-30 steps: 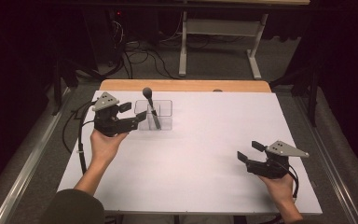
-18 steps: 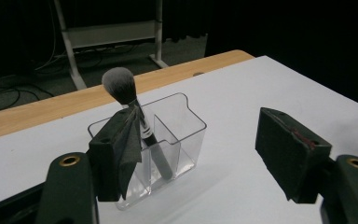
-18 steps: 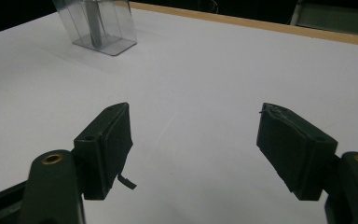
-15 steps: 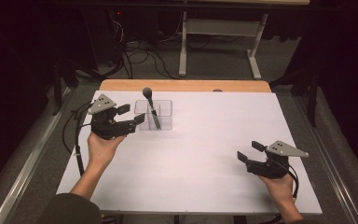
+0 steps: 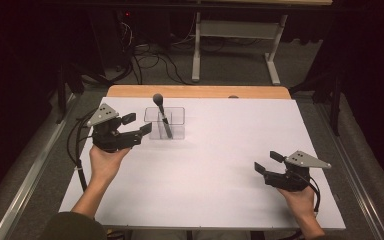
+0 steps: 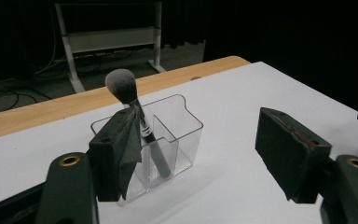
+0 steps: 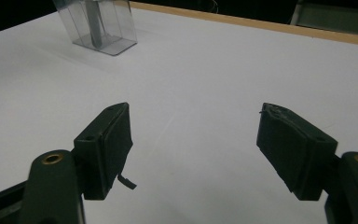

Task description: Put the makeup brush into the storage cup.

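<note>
A clear two-compartment plastic container [image 5: 175, 131] stands on the white table top [image 5: 220, 150] at the back left. A makeup brush [image 5: 158, 99] leans in it, dark bristle head up. My left gripper [image 5: 137, 125] hovers just left of the container, open, with nothing between its pads. In the left gripper view the container [image 6: 182, 126] and the brush [image 6: 121, 86] stand just beyond the open left gripper [image 6: 203, 154]. My right gripper [image 5: 267, 161] rests open near the front right of the table. The right gripper view has the open right gripper [image 7: 196, 149] over bare table, with the container [image 7: 107, 28] far off.
A wooden strip [image 5: 200, 92] runs along the table's far edge. Beyond it are a metal stand [image 5: 235, 45] and floor cables [image 5: 145, 60]. Metal rails [image 5: 40, 165] flank the table. Each gripper trails a black cable.
My left gripper has drifted a little to the left, away from the container. The right gripper has stayed put.
</note>
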The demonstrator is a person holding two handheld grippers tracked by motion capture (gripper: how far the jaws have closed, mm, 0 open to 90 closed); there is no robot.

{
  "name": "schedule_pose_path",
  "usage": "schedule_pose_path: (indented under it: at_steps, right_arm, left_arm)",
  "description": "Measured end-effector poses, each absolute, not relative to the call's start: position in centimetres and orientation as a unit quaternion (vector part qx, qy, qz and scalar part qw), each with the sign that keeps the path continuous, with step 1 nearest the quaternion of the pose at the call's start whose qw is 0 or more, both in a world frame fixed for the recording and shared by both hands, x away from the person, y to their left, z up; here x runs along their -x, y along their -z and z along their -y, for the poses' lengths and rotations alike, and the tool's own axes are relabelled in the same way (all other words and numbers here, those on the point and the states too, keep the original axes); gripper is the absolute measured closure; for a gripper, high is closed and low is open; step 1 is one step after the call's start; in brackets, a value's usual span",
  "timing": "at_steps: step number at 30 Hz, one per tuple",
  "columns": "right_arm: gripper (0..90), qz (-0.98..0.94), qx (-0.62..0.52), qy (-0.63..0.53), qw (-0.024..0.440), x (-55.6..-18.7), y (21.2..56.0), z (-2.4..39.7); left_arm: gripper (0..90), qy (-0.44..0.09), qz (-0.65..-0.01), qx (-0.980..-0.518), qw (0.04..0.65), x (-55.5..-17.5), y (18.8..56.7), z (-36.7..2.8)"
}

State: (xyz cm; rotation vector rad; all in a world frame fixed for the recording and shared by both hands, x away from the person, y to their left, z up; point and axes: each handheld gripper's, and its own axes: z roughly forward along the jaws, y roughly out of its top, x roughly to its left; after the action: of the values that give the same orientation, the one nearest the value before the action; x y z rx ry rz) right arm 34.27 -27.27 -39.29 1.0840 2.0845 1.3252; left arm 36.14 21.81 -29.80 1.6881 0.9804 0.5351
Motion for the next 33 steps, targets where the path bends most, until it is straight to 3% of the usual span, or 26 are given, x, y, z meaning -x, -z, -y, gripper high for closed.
schedule_pose_path:
  at_steps: [33]
  right_arm:
    - [28.0,-0.754,-0.394,-0.478,0.219,-34.2,39.3,27.2]
  left_arm:
    - [31.5,-0.21,-0.414,-0.706,0.535,-34.3,30.9,-22.9]
